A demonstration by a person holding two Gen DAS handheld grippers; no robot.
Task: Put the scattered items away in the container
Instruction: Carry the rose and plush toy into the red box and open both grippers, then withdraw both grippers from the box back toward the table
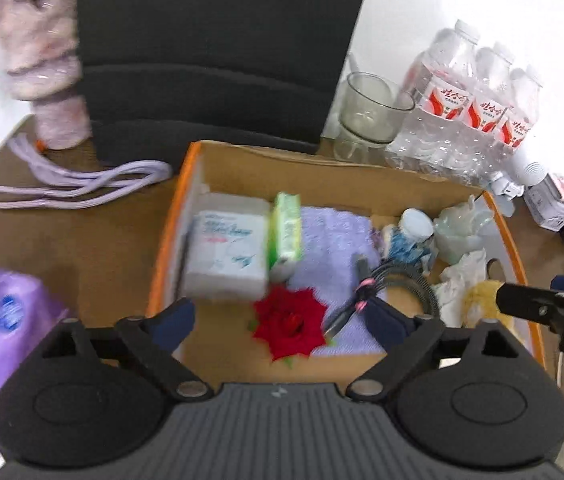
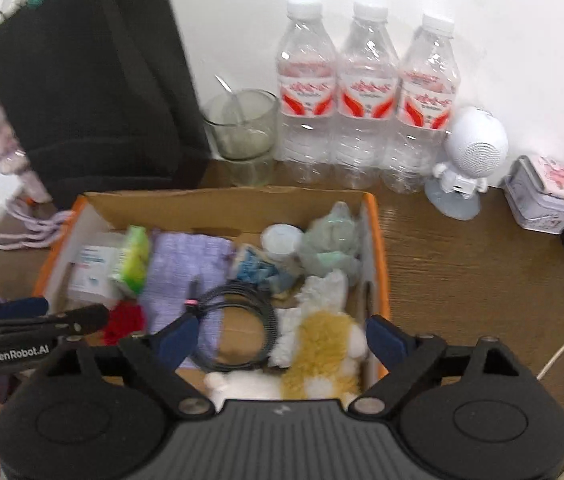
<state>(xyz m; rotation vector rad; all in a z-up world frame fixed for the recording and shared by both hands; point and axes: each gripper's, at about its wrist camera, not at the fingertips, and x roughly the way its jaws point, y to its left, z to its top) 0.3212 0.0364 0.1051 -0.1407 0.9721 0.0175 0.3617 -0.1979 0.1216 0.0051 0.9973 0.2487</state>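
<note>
Left gripper (image 1: 282, 316) and right gripper (image 2: 282, 336) are both hanging wide-jawed, gripping nothing, over the box (image 2: 226, 196) at frame centre, rose (image 1: 288, 322) and plush (image 2: 322, 356) lying inside.

Left claw (image 1: 282, 318) spread wide above red rose (image 1: 289, 322), cardboard box (image 1: 322, 164) holding tissue pack (image 1: 226, 252), lilac cloth (image 1: 334, 236)

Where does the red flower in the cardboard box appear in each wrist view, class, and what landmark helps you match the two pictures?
Left wrist view: red flower lies low centre, near the box's front edge.
Right wrist view: red flower sits lower left, partly hidden.
Shared landmark: the green packet standing beside the white box.
</note>
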